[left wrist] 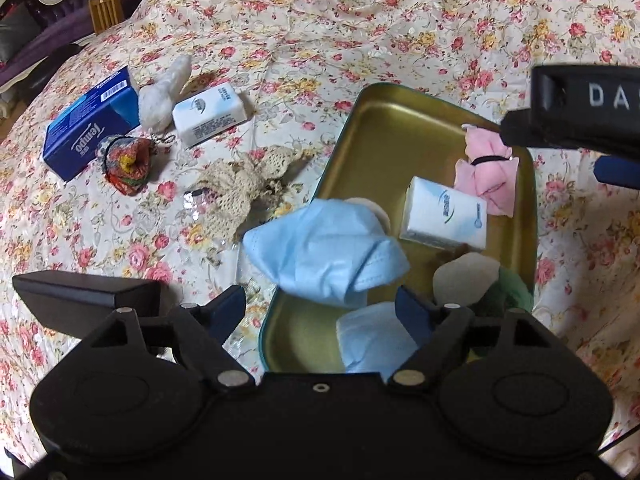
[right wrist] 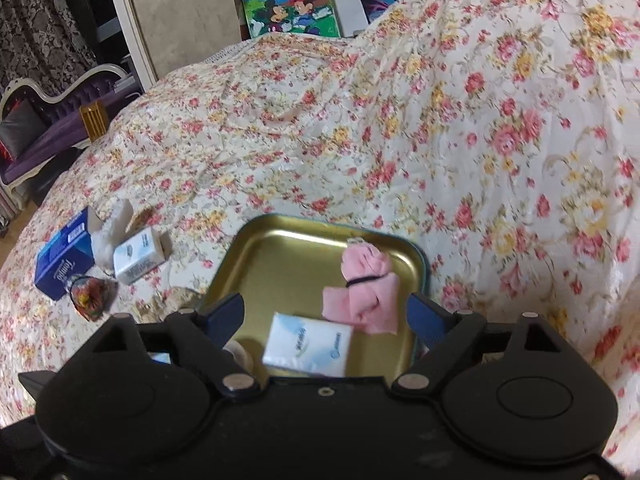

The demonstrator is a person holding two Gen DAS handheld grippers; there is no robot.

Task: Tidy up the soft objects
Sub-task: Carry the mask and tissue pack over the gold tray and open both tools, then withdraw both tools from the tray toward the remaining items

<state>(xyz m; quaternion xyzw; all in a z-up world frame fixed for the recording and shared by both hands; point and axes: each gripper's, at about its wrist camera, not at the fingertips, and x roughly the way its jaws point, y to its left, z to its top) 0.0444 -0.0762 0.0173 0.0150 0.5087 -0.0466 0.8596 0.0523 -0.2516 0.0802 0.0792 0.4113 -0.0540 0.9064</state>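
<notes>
L gripper point(left wrist: 320, 312): jaws spread, nothing pinched. Blue face mask point(left wrist: 324, 256) sits just ahead of the tips at frame centre, draped over the near-left rim of the gold tin tray point(left wrist: 400, 136); can't tell if it touches either finger. 2nd light-blue mask point(left wrist: 372, 340) lies low in the tray by the R fingertip.

R gripper point(right wrist: 326, 316): jaws spread too, no pad on anything. Between its fingers, lower centre of that view, a white tissue pack point(right wrist: 308, 346) lies in the tray, w/ a pink cloth bundle point(right wrist: 366, 292) tied by a black band touching its upper-right corner.

In the L wrist view the same pack stands tilted mid-tray, pink bundle at right by the tray wall. A beige and green soft item point(left wrist: 480, 280) sits at the tray's lower right, partly hidden, can't ID.

Outside the tray, on the floral bedspread point(left wrist: 320, 20): cream lace piece point(left wrist: 244, 188) just left of the tray. Further upper left: 2nd white tissue pack point(left wrist: 210, 114), white fluffy item point(left wrist: 164, 92), blue Tempo box point(left wrist: 90, 120), multicolour fabric pouch point(left wrist: 128, 162), all clustered close.

Upper right of L view: part of the R gripper body in black, over the tray's far-right corner.
</notes>
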